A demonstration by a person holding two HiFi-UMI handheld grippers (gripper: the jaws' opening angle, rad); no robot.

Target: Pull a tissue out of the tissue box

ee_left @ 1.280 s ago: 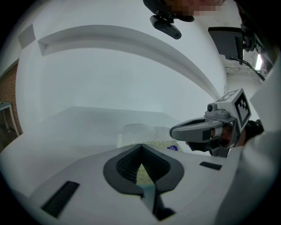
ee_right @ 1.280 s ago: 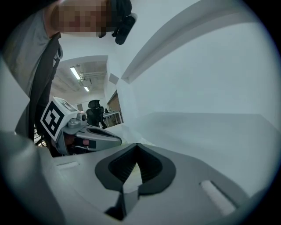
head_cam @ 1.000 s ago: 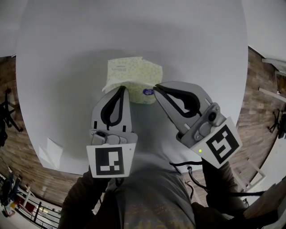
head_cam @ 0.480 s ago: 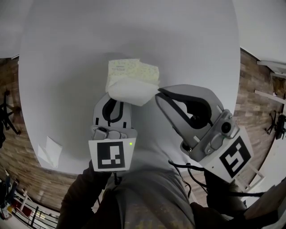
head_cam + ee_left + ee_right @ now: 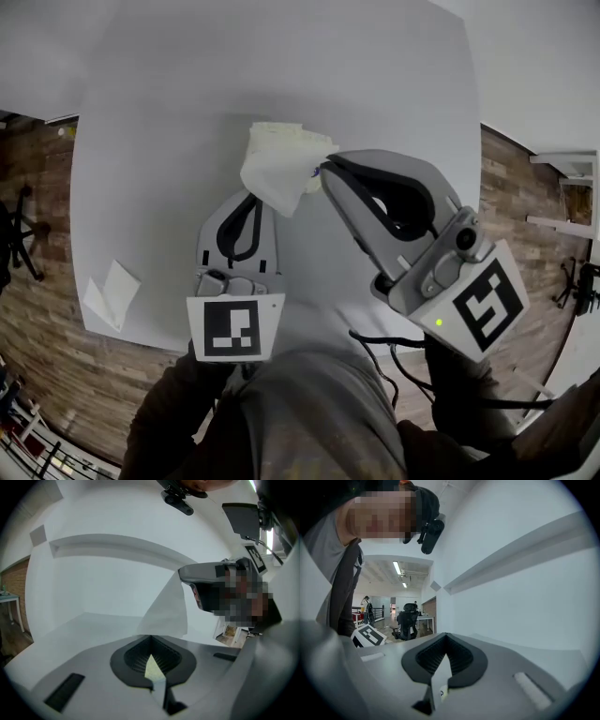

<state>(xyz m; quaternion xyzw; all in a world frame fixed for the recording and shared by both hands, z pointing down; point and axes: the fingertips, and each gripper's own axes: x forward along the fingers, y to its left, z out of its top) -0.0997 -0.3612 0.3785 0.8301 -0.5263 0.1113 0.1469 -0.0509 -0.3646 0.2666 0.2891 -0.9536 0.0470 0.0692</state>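
Observation:
The tissue box [image 5: 286, 139], a pale yellow-green patterned pack with a blue sticker [image 5: 314, 172], lies on the white table [image 5: 187, 84]. A white tissue [image 5: 272, 176] stretches between the box and my left gripper [image 5: 255, 194], whose jaws are shut on its near edge. It covers the box's front, so I cannot tell whether its far end is still in the slot. In the left gripper view the tissue [image 5: 165, 609] rises as a sheet from the left gripper [image 5: 151, 637]. My right gripper [image 5: 325, 172] is shut beside the box's right end, holding nothing I can make out; the right gripper [image 5: 446, 637] shows closed pads.
A folded white paper [image 5: 111, 292] lies near the table's front left corner. Wood floor surrounds the table, with an office chair [image 5: 14, 230] at the left and white furniture [image 5: 567, 169] at the right. The right gripper [image 5: 208, 571] shows in the left gripper view.
Both grippers have risen from the box. The left one has drawn the tissue up and out with it; the sheet spread wide, then bunched. The table looks farther away.

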